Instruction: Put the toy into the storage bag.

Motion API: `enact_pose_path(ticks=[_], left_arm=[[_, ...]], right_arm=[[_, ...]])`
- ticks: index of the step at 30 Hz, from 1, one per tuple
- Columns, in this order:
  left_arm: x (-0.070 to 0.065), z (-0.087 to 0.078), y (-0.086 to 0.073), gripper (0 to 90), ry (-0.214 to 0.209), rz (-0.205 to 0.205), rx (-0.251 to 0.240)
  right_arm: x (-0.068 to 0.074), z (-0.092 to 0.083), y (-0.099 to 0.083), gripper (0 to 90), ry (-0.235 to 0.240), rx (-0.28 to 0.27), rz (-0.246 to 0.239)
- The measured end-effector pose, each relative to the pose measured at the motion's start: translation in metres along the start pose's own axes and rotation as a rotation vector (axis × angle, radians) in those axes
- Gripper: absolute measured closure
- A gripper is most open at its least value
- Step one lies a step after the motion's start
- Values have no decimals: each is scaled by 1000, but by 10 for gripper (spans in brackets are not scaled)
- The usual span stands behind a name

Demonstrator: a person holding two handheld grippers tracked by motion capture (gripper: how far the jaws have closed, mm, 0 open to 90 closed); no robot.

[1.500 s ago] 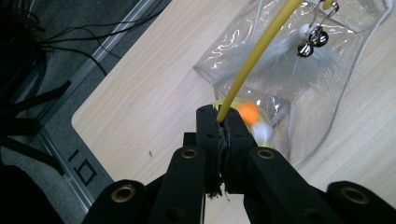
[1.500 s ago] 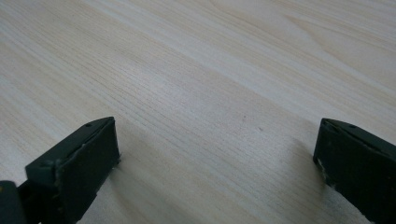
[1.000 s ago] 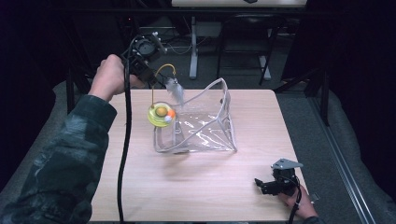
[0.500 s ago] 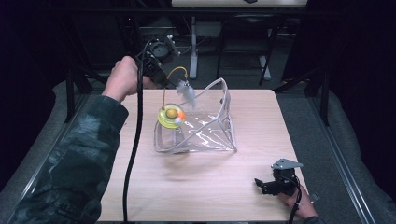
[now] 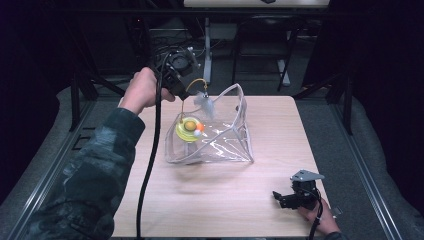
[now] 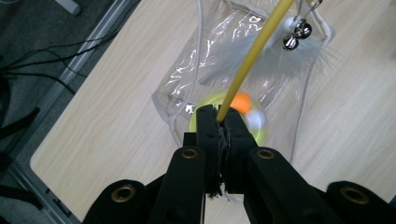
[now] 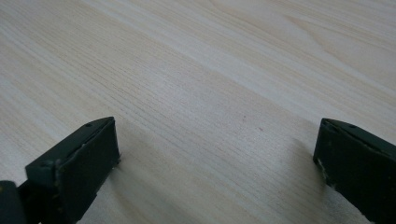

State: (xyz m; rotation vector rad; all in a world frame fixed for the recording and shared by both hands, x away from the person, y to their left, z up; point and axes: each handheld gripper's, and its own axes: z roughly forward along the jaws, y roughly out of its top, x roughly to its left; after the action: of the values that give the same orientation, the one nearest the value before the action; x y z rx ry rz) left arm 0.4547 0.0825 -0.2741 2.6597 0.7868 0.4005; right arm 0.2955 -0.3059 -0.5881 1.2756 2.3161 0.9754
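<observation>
Left gripper (image 6: 219,123): jaws clenched on the near end of a yellow wand (image 6: 247,63); no gap shows between the pads beside the stick. In the high view this gripper (image 5: 181,90) sits just above the bag's rear-left corner. Compared with a second ago it has come toward the bag and dropped a little.

Wand carries a grey feather (image 5: 205,103) with two small bells (image 6: 295,36) at its far end. The feather now hangs at the bag's open rim; earlier it hung just left of the bag.

Bag (image 5: 227,150): clear plastic, standing open on the table (image 5: 280,125), unmoved. Yellow disc (image 5: 189,129) with an orange ball (image 5: 199,127) and a white one lies inside against the left wall, directly below the gripper.

Right gripper (image 5: 292,199): jaws spread wide, nothing between them, resting on the table well right of and nearer than the bag. Not moved.

Judgement: feather toy is being lowered into the bag; tip at the mouth, not yet inside. Release would be premature.
</observation>
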Motion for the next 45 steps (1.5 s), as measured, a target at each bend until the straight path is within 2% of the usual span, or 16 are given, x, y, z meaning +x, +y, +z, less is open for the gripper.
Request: enact_pose_path(ticks=[9,17,21,24,30,33,38,45], left_arm=[[-5,20,1,879,-33,0,13],[-8,34,1,879,-45,6,24],[-11,47,0,879,-53,4,25],[-13,62,-3,878,-61,-5,44],[-11,81,-6,878,-60,-27,56],[-11,85,-7,879,-62,-33,49],[-9,99,-11,878,-88,-58,76],[-8,108,-14,877,-93,-79,81]], right_arm=[[0,0,0,0,0,0,0],[0,0,0,0,0,1,1],[0,0,0,0,0,0,1],[0,0,0,0,0,0,1],[0,0,0,0,1,1,-1],[0,0,0,0,0,-1,-1],[0,0,0,0,0,-2,-2],[0,0,0,0,0,-1,-2]])
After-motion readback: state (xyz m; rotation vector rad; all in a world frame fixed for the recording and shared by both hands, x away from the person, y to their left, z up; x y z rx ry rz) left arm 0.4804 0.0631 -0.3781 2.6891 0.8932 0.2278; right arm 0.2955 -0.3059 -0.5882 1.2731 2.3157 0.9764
